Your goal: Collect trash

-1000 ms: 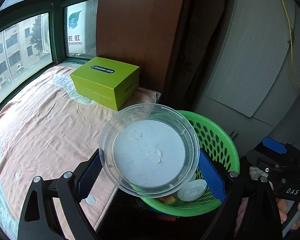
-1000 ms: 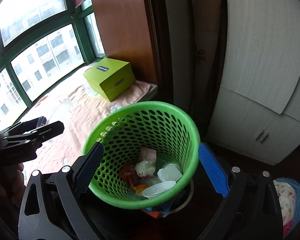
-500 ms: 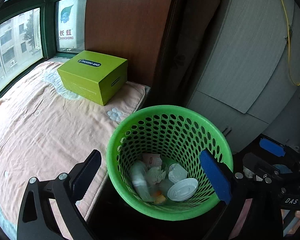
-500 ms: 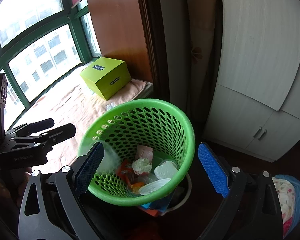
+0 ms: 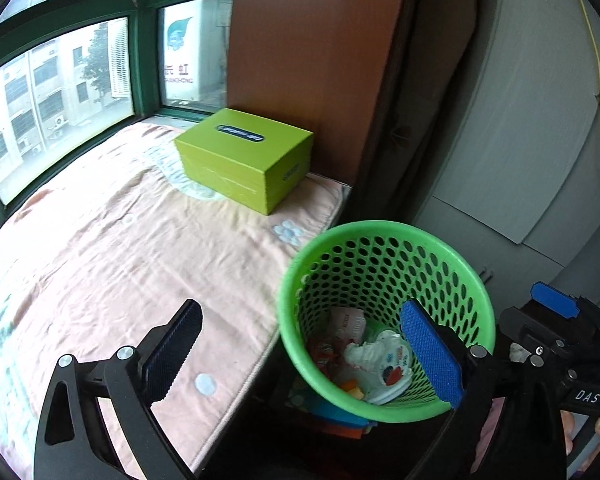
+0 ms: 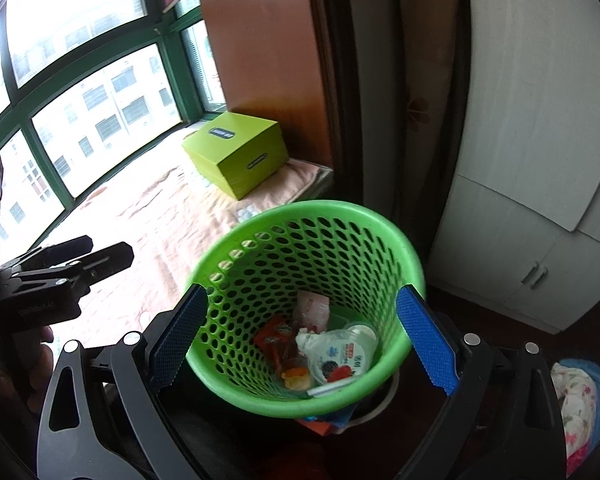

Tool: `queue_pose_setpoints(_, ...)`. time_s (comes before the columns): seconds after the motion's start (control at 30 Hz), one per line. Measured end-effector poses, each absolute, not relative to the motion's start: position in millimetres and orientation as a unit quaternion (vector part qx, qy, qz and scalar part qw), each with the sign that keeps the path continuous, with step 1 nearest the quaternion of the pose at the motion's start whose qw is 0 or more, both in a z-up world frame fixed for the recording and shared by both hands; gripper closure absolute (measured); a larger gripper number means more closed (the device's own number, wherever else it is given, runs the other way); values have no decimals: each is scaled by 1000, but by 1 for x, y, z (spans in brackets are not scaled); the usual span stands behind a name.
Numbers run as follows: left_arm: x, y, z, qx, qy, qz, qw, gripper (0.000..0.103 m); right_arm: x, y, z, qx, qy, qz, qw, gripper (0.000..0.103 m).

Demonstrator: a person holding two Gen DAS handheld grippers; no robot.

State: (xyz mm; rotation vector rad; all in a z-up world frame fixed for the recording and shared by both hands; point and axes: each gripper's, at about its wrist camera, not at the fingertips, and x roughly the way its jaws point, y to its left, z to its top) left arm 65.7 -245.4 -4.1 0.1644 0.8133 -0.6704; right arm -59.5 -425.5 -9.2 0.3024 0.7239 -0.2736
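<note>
The left gripper (image 5: 300, 354) stood with its jaws spread wide and nothing between the pads, having just finished opening; its left finger (image 5: 172, 354) hung over the peach blanket (image 5: 120, 264), while its right finger (image 5: 430, 360) hung in front of the inner wall of the green basket (image 5: 384, 232); the basket's near rim sat just below that right finger's tip. Inside the basket, between the two fingers and a little toward the right one, lay the trash: a crumpled white foil lid (image 5: 384, 358) with printed fruit, red wrappers (image 5: 324, 354) to its left, and a pink paper (image 5: 346, 320) behind them. Beyond the left finger, well apart from it, a lime-green box (image 5: 246, 156) rested on the blanket near the window (image 5: 60, 92). The right gripper (image 6: 302, 334) was likewise released and empty; its fingers straddled the basket (image 6: 312, 216), the left finger (image 6: 178, 340) just outside the perforated wall and the right finger (image 6: 426, 340) just outside the opposite rim, though whether either touched the plastic could not be told. Between them, down in the basket, the foil lid (image 6: 340, 354) lay beside the red wrappers (image 6: 274, 334) and an orange scrap (image 6: 296, 378). Off beyond the right gripper's left finger, the other gripper appeared as a black frame held in a hand (image 6: 40, 360); a flowered cloth (image 6: 576, 400) lay outside the right finger.
</note>
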Motion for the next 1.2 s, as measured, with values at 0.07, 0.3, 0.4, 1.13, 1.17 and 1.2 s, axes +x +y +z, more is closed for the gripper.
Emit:
queue_pose_setpoints(0.07,68,-235,-1,73,387,-308,866,7,-55,-420,-7,143,350,-124,917,9)
queue_pose_setpoints(0.3,76,-196,6,59,381,-263,884,7,-33,-395,-1,130,348,-90,924,9)
queue_pose_setpoints(0.4,78,-180,10,57,377,-241,893,7,-24,-384,1,124,346,-78,927,9)
queue_pose_setpoints(1.13,79,-63,25,13,353,-118,928,7,32,-316,20,100,332,18,938,8)
queue_pose_setpoints(1.17,78,-59,27,13,350,-114,930,7,34,-313,21,99,332,21,938,8)
queue_pose_setpoints(1.2,76,-56,28,12,349,-110,931,7,35,-310,21,99,332,25,938,8)
